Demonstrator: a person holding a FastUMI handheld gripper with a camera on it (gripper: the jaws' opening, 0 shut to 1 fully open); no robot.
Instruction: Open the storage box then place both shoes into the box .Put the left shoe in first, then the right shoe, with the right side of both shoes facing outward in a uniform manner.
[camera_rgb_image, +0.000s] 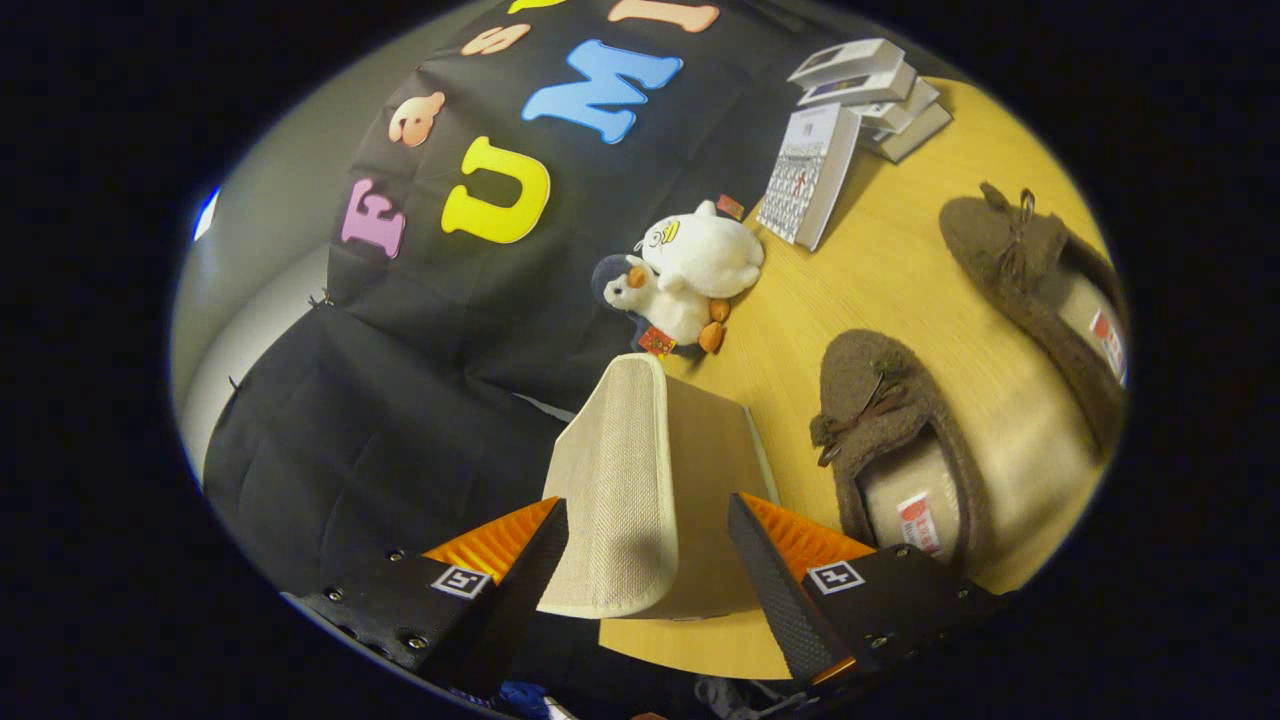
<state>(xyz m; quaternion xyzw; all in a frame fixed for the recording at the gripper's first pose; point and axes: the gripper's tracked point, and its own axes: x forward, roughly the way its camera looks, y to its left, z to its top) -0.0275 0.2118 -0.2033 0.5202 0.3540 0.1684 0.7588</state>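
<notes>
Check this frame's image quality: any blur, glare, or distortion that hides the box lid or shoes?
Gripper view: strong fisheye bending and tilt; the table edge curves. Warm, dim light, no harsh glare. The storage box lid stays sharp between the hand-held gripper fingers, which stand apart. The near shoe is slightly soft; the far shoe stretches toward the rim.

The scene is dim and warm-toned. The tabletop (900, 290) shows a pale sheen beside the shoe (890, 420) just ahead of the claw (648, 545), whose fingers stand apart around the box (630, 480). Fisheye distortion bends everything toward the rim. The far shoe (1040, 290) looks slightly smeared; nearer things stay fairly sharp.
</notes>
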